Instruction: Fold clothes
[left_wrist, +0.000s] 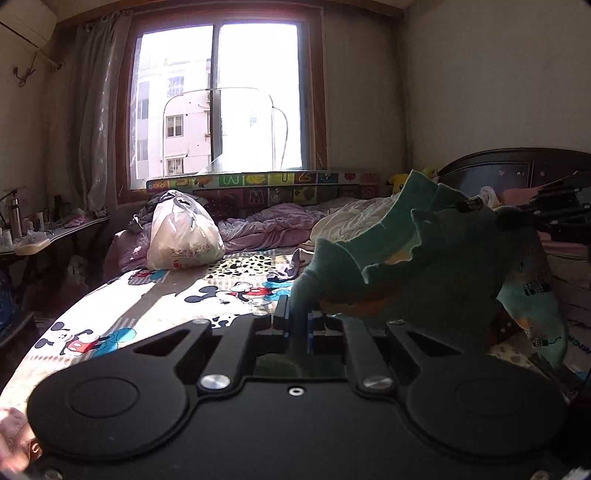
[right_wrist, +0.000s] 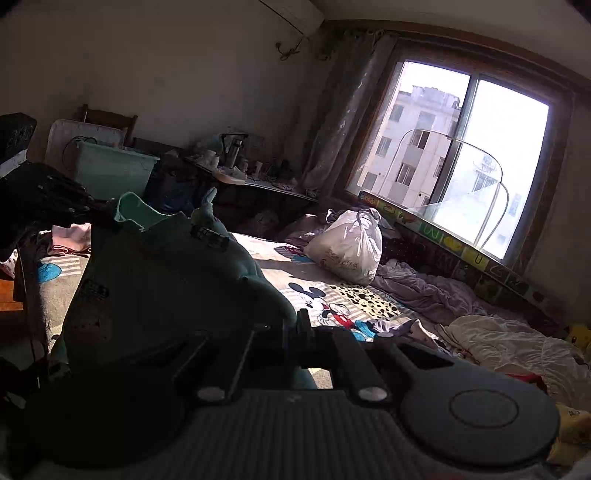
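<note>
Two hand-held grippers (left_wrist: 297, 321) (right_wrist: 301, 332) pinching teal garment (left_wrist: 417, 266) aloft

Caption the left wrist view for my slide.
Left gripper pinches a teal garment lifted above the cartoon-print bedsheet.

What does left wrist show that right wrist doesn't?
Left wrist only: the dark headboard and the right claw gripping the far end of the teal garment.

Right wrist only: a teal storage bin, a chair behind it, and the left claw at the garment's other end.

Both: the garment held up off the bed, the white plastic bag, the Mickey bedsheet, the window, the cluttered side table and a yellow plush toy.
</note>
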